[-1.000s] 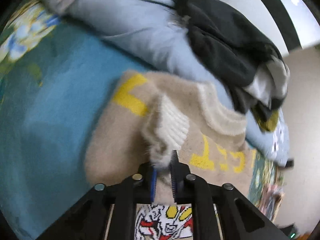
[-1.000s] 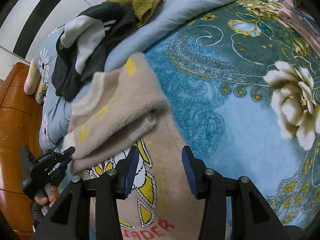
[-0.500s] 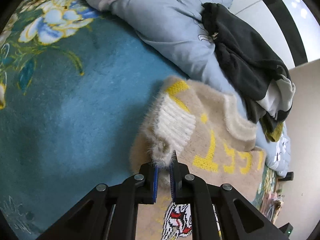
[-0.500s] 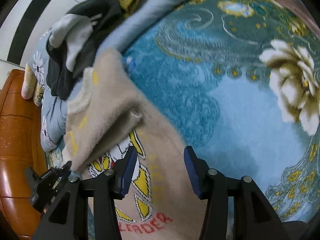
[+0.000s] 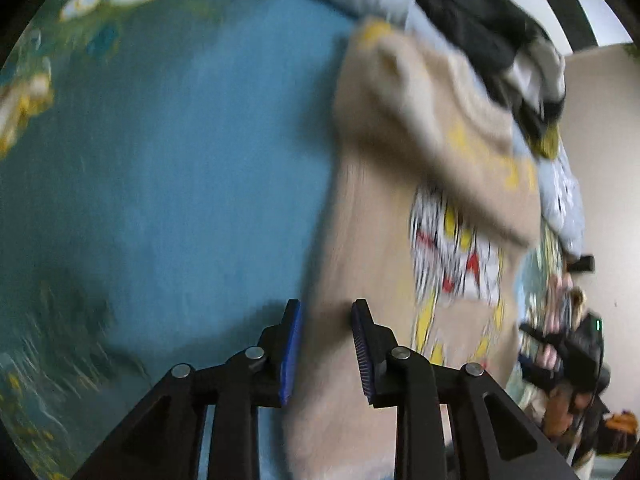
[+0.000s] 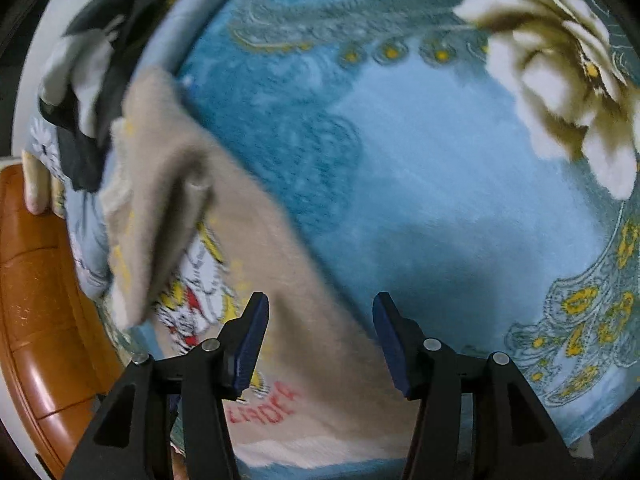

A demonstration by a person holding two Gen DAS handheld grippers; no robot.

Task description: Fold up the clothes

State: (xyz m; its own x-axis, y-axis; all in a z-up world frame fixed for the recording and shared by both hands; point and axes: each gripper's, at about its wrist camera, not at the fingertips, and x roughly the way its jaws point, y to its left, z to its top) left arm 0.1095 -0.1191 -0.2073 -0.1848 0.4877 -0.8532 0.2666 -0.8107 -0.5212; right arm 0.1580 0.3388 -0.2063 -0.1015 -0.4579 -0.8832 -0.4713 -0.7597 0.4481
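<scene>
Since the earlier frame the left gripper (image 5: pixel 326 340) has let go of the ribbed cuff it pinched and swung to the long side edge of the beige sweater (image 5: pixel 384 216), jaws opening with nothing pressed between them. That sweater lies flat on the blue floral bedspread (image 6: pixel 440 184), one sleeve folded across its chest, beside a dark clothes heap (image 6: pixel 88 80). Soft, fuzzy, light and limp, it probably wants a hold on hem or side seam; the right gripper (image 6: pixel 320 340) hovers above its other edge, empty, jaws widening.
</scene>
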